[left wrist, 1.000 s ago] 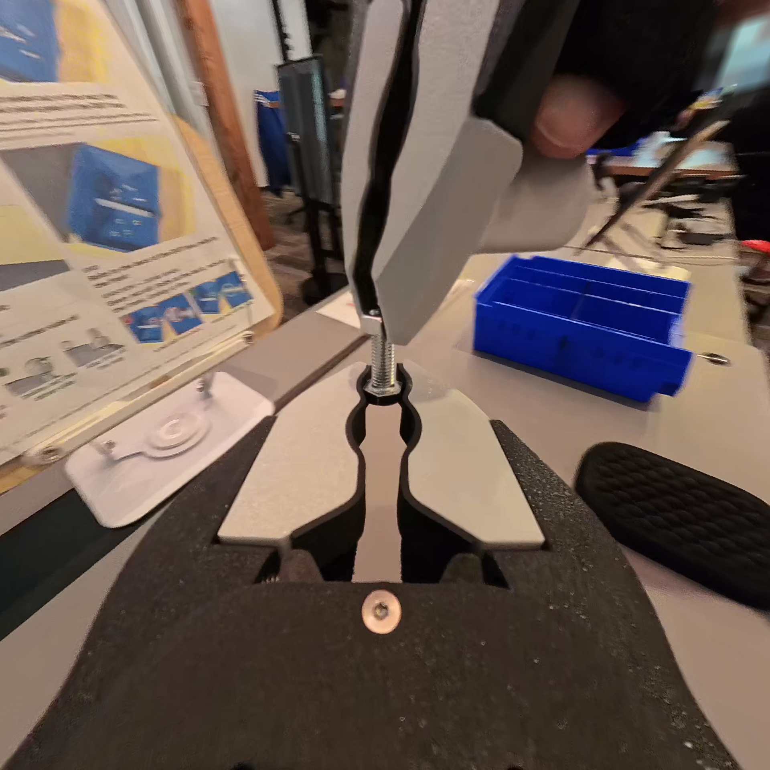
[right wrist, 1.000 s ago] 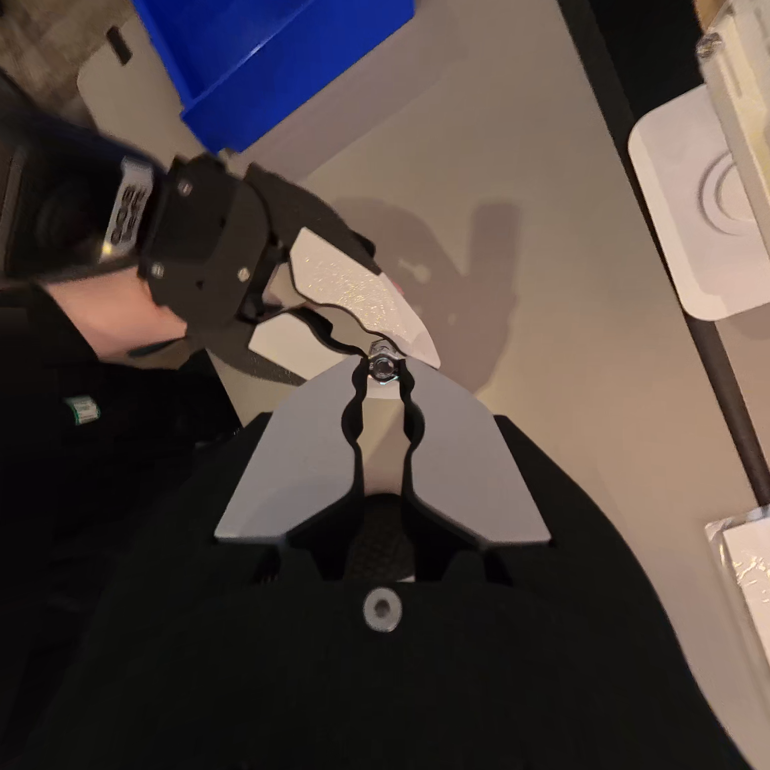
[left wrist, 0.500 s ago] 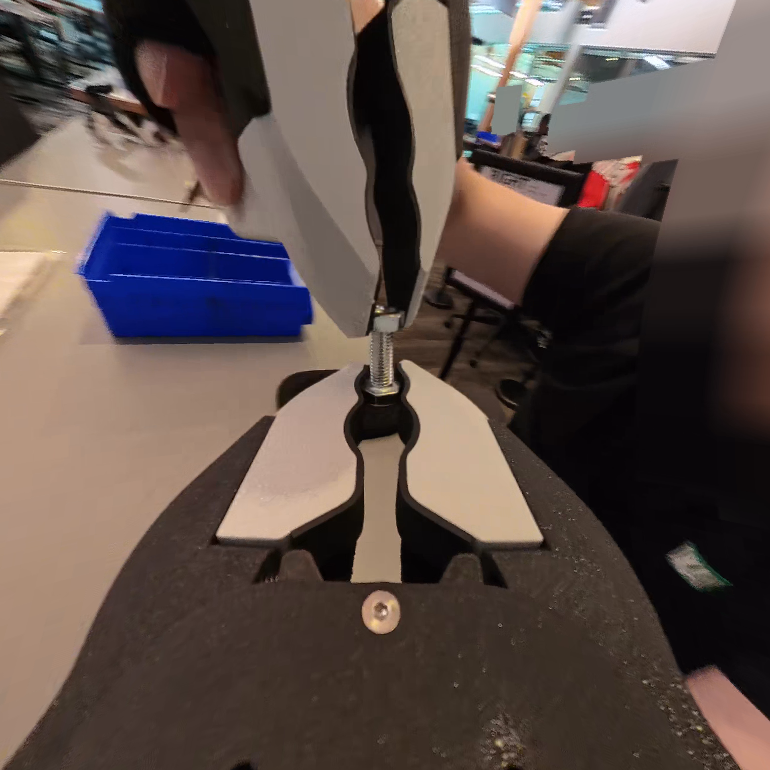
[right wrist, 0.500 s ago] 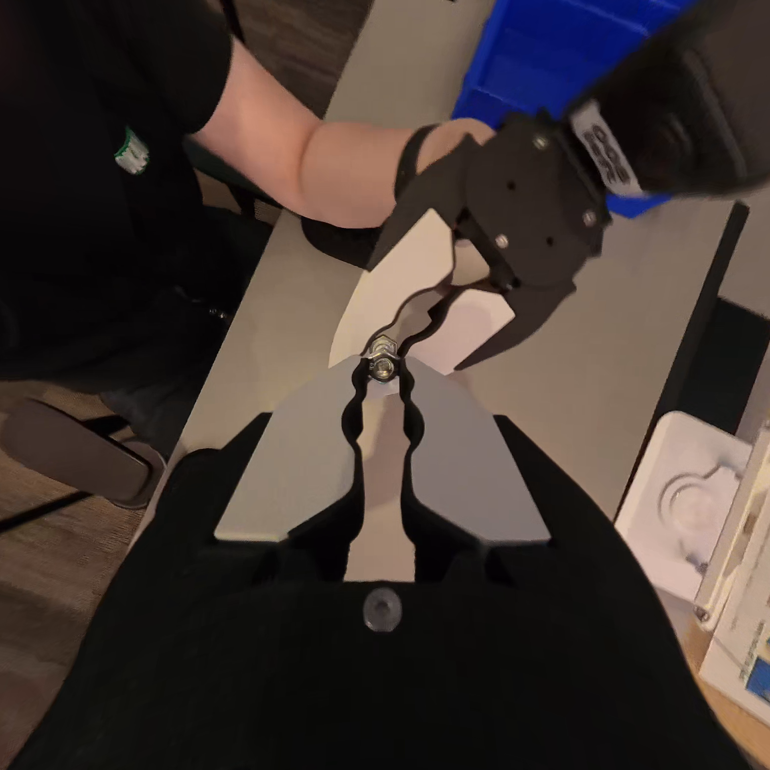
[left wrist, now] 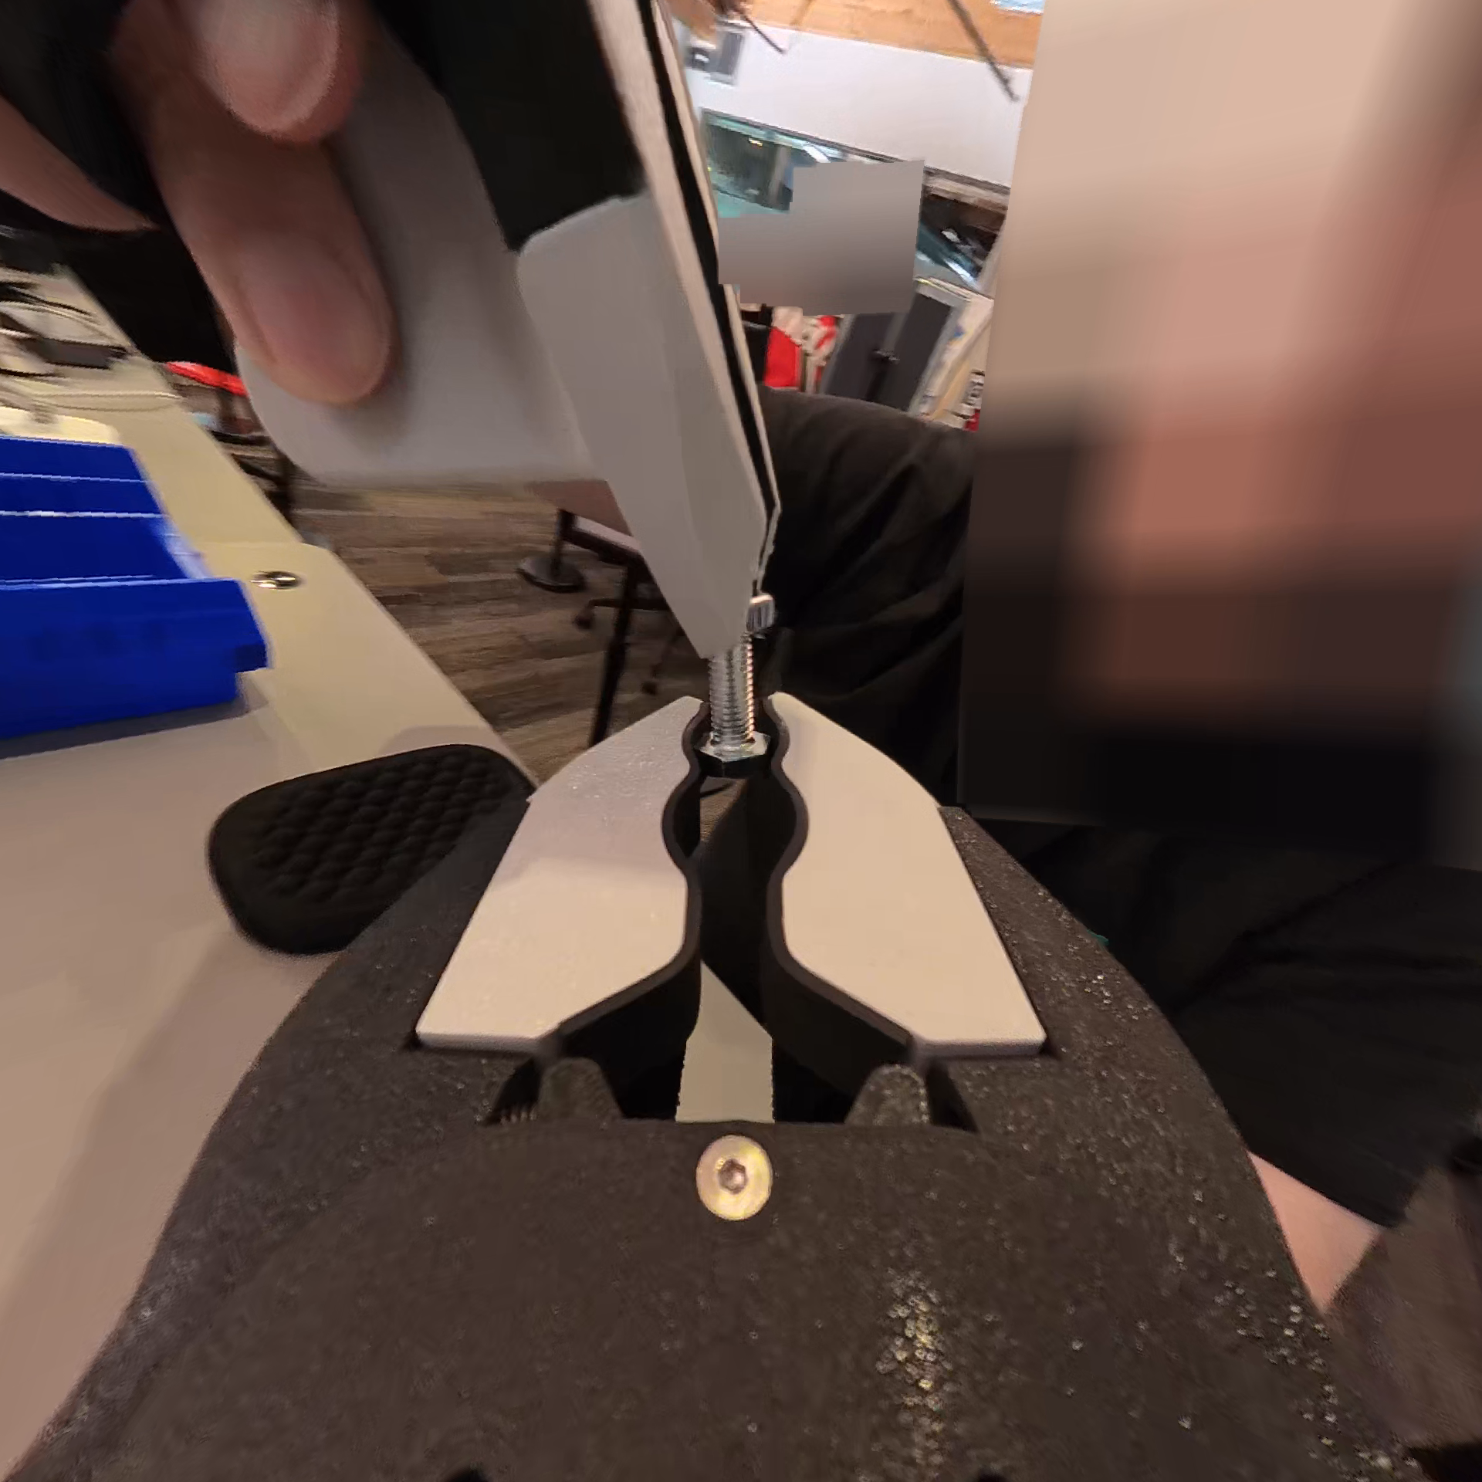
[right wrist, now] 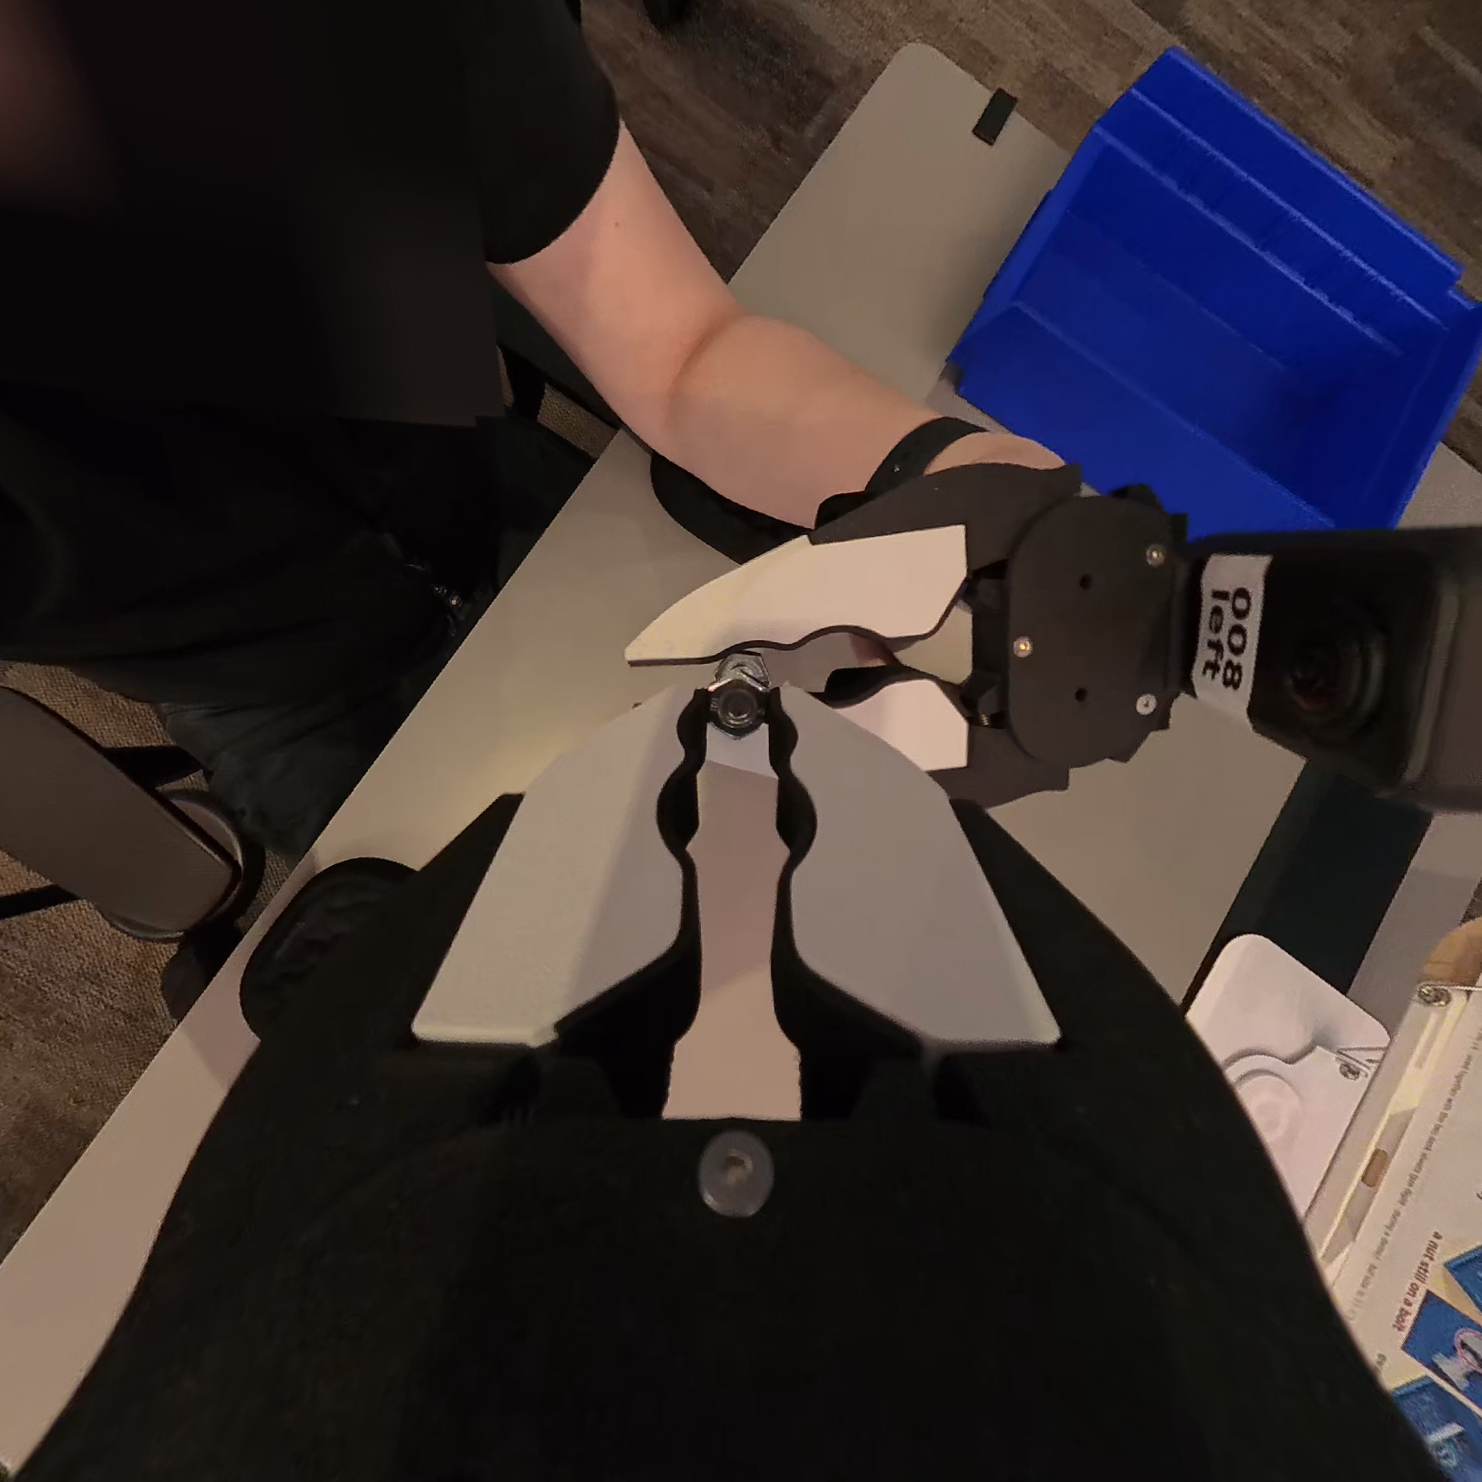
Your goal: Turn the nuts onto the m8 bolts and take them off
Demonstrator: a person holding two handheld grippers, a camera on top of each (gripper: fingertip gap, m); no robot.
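Note:
A silver M8 bolt [left wrist: 731,696] stands upright between my two grippers, held in the air over the table's edge. My left gripper [left wrist: 733,726] is shut on the hex nut [left wrist: 733,747] at the lower end of the thread. My right gripper [left wrist: 750,621] comes down from above and is shut on the bolt's head. In the right wrist view I look along the bolt [right wrist: 738,707], gripped at my right gripper's [right wrist: 738,699] tips. The left gripper [right wrist: 722,666] reaches in from the right, shut on the nut [right wrist: 743,666] just beyond.
A blue divided bin [left wrist: 96,609] stands on the grey table [left wrist: 120,922], also in the right wrist view [right wrist: 1203,321]. A black textured pad [left wrist: 353,842] lies near the table edge. A white stand base [right wrist: 1283,1107] and an instruction board [right wrist: 1435,1187] are at the right. The person's body [right wrist: 240,321] is close. Only a small space, under 4 cm, lies between the two pairs of fingers.
The left gripper has swung round the bolt's axis with the nut, from the left side to the right side in the right wrist view. Both grips have stayed shut.

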